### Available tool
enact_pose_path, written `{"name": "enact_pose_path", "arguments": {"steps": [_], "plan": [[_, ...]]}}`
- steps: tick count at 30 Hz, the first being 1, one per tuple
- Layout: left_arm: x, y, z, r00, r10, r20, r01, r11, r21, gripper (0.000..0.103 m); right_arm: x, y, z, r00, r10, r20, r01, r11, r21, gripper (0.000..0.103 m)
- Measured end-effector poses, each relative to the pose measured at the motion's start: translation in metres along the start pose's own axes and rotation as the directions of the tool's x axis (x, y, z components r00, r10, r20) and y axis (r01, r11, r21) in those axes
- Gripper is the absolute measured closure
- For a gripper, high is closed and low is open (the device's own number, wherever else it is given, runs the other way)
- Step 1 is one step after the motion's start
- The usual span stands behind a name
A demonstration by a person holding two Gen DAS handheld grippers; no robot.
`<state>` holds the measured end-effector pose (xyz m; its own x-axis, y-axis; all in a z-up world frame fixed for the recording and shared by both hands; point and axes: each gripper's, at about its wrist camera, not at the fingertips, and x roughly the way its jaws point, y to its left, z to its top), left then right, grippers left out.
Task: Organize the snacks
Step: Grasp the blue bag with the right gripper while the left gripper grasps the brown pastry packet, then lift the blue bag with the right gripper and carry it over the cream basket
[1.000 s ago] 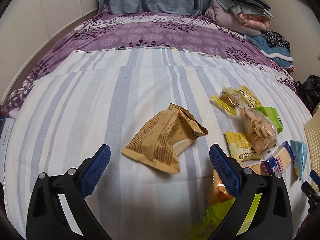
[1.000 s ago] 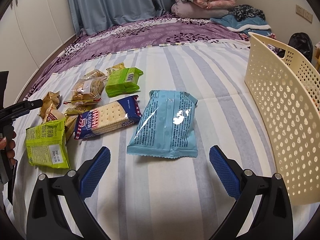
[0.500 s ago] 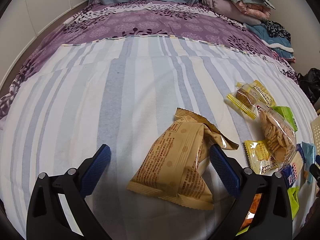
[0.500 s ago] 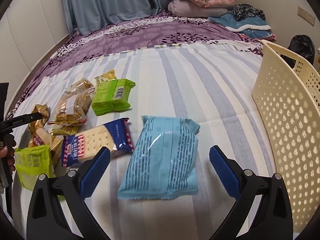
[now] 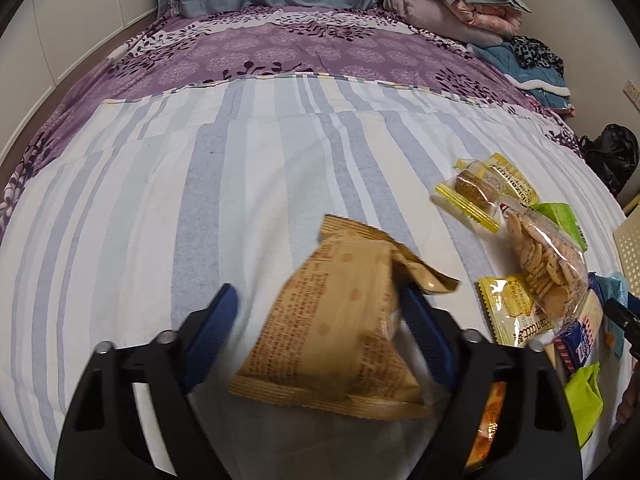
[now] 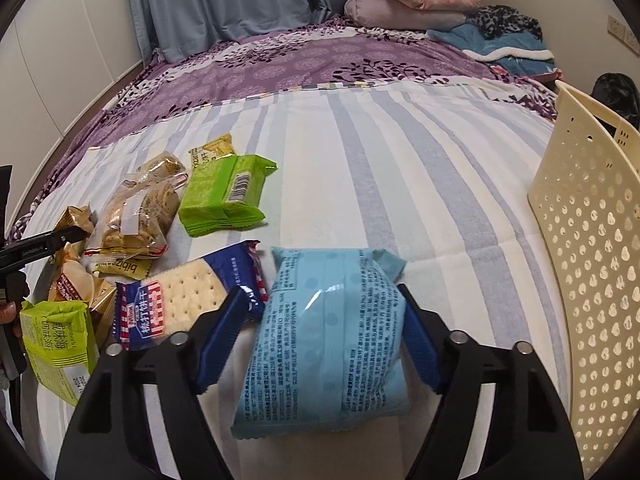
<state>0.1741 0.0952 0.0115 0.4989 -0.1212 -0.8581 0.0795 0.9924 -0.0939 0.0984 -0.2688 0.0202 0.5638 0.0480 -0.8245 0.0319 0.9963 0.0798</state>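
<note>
On the striped bed sheet (image 5: 132,248), a tan snack bag (image 5: 336,328) lies between the blue pads of my left gripper (image 5: 316,300). Its jaws are closing: the right pad touches the bag, the left pad still stands clear of it. In the right wrist view a light blue snack bag (image 6: 328,344) lies between the pads of my right gripper (image 6: 320,296), whose jaws are closing too, with a gap at the left pad. A cream perforated basket (image 6: 592,280) stands on the right.
Loose snacks lie between the two bags: a cracker pack (image 6: 180,300), a green pack (image 6: 224,196), a clear biscuit bag (image 6: 136,216), a lime pack (image 6: 56,340). Folded blankets (image 6: 420,0) are piled at the back right on a purple cover (image 6: 300,64).
Both grippers have come forward and down until each bag sits between its pads. Both pairs of jaws have narrowed from wide open in the last half second.
</note>
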Motion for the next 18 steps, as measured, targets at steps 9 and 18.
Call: {"name": "enact_pose_path", "arguments": {"steps": [9, 18], "plan": [[-0.024, 0.004, -0.005, 0.999, -0.02, 0.043, 0.021, 0.999, -0.039, 0.05, -0.012, -0.004, -0.005, 1.0, 0.004, 0.022, -0.004, 1.0, -0.001, 0.045], [-0.057, 0.003, -0.016, 0.996, -0.007, 0.088, 0.011, 0.999, -0.044, 0.069, -0.039, -0.008, -0.009, 0.997, 0.019, 0.078, -0.02, 1.0, 0.015, 0.046]]}}
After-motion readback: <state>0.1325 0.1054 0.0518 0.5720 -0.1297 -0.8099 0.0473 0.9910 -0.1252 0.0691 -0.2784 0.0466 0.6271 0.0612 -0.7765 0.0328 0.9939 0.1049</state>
